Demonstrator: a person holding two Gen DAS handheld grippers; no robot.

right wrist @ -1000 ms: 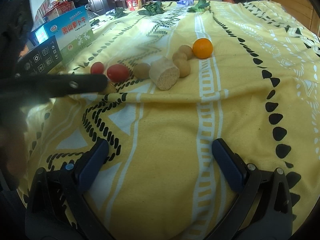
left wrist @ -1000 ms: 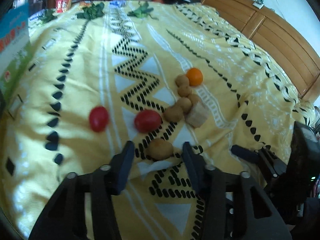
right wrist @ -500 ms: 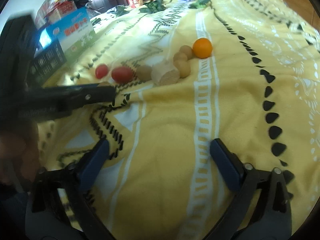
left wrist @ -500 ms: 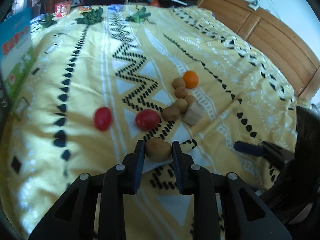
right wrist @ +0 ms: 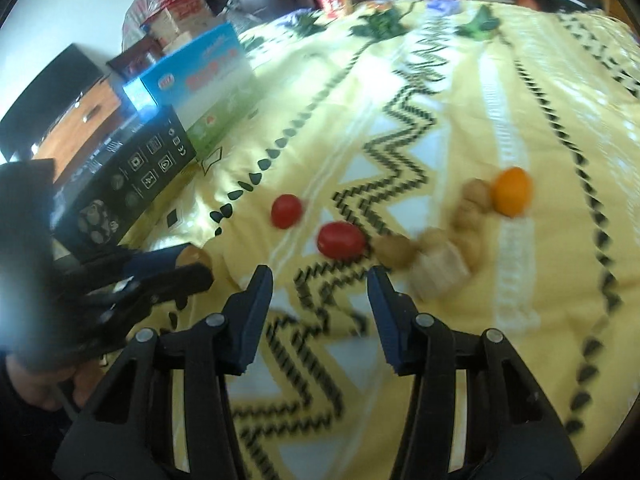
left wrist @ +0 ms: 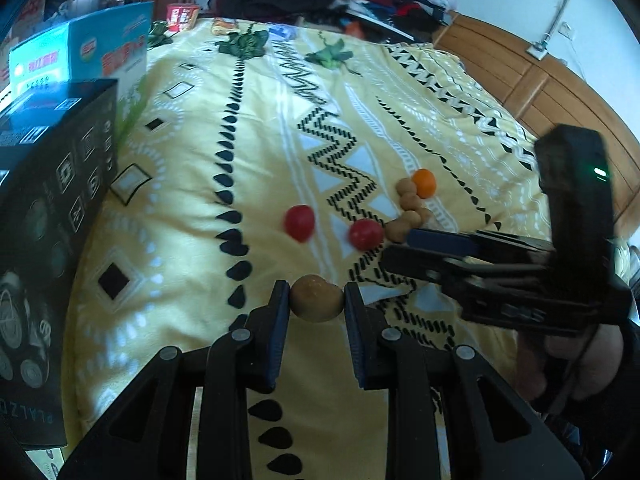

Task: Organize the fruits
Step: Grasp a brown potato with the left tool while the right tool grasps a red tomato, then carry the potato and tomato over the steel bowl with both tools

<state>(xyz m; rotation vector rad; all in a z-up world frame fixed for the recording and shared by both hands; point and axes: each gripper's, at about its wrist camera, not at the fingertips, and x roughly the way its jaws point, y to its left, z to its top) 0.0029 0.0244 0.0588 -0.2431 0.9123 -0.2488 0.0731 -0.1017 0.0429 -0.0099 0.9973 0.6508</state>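
Observation:
My left gripper (left wrist: 317, 298) is shut on a round brown fruit (left wrist: 316, 298), held above the yellow patterned blanket (left wrist: 224, 128); it also shows in the right wrist view (right wrist: 192, 258). Two red tomatoes (left wrist: 299, 222) (left wrist: 365, 233), several small brown fruits (left wrist: 408, 200) and an orange (left wrist: 424, 183) lie beyond. My right gripper (right wrist: 320, 280) is open and empty, just short of the nearer tomato (right wrist: 341, 241). A pale cut chunk (right wrist: 438, 266) lies beside the brown fruits (right wrist: 394, 251) and orange (right wrist: 512, 191).
A black box (left wrist: 48, 184) and a blue-and-white carton (left wrist: 80, 56) stand at the left edge. Green leafy items (left wrist: 244, 42) lie at the far end. A wooden headboard (left wrist: 560, 92) runs along the right. The right gripper's body (left wrist: 520, 276) crosses the left view.
My left gripper has lifted the brown fruit off the blanket and drawn back. My right gripper has swung left toward the tomatoes and its fingers stand closer together.

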